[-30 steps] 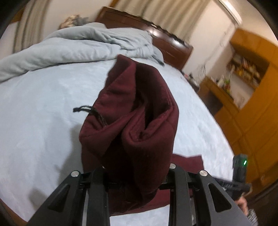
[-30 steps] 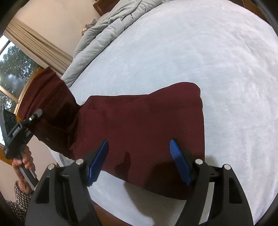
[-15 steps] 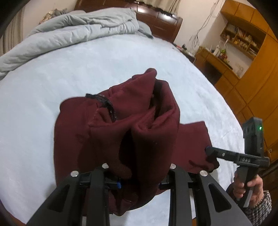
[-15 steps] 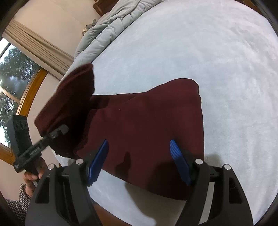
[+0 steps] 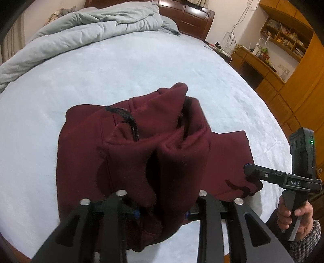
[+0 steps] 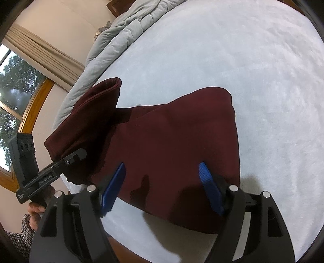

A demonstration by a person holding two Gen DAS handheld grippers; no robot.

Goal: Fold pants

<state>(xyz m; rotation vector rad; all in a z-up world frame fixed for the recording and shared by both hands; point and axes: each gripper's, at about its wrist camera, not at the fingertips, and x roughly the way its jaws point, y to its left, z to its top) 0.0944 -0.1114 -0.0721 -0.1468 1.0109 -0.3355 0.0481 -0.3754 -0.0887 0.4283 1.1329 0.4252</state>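
- Lowered since a second ago, the bunched waistband end now lay over the one pair of maroon pants on the bed.
- Left gripper clamped that bunch.
- Right gripper hung wide, holding nothing, over the near edge.

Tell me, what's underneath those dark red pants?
The pants lie on the pale blue bed cover, with one end lifted by the left gripper. Whatever is directly beneath the cloth is covered.

The pants are seen as matt maroon fleece cloth; the bed is covered in soft, pale-blue napped fabric; the headboard is made of glossy dark wood.
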